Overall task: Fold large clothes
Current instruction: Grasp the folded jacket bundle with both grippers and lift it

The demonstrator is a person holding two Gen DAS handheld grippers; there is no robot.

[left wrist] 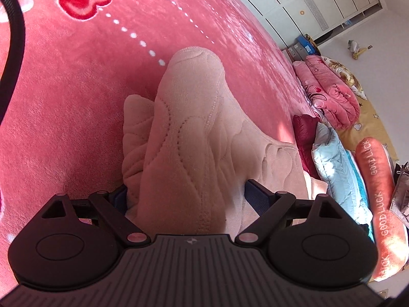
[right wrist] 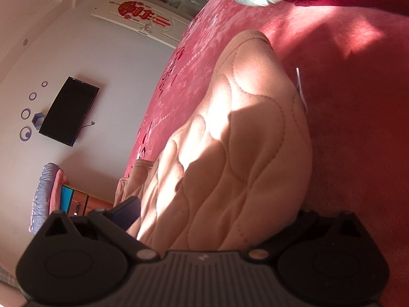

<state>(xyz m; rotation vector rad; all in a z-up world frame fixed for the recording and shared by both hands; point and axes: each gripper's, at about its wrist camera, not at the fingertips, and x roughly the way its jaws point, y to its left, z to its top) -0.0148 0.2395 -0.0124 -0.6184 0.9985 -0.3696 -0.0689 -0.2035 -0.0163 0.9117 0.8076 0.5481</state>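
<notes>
A pale pink quilted garment (left wrist: 189,133) lies bunched on a pink plush bedspread (left wrist: 64,117). My left gripper (left wrist: 186,194) is shut on the garment, with cloth heaped between its blue-padded fingers (left wrist: 255,197) and hiding the tips. In the right wrist view the same garment (right wrist: 230,140) fills the middle, and my right gripper (right wrist: 212,220) is shut on its near edge. Its left finger (right wrist: 127,212) shows; the right finger is hidden under cloth and shadow. A white tag (right wrist: 301,89) sticks out at the garment's right side.
Folded pink blankets (left wrist: 329,94), a light blue quilt (left wrist: 337,168) and an orange "GOOD LUCK" bolster (left wrist: 378,204) line the bed's right side. A black cable (left wrist: 15,33) crosses the top left. A wall TV (right wrist: 69,112), a door (right wrist: 143,15) and a wooden dresser (right wrist: 81,202) stand beyond the bed.
</notes>
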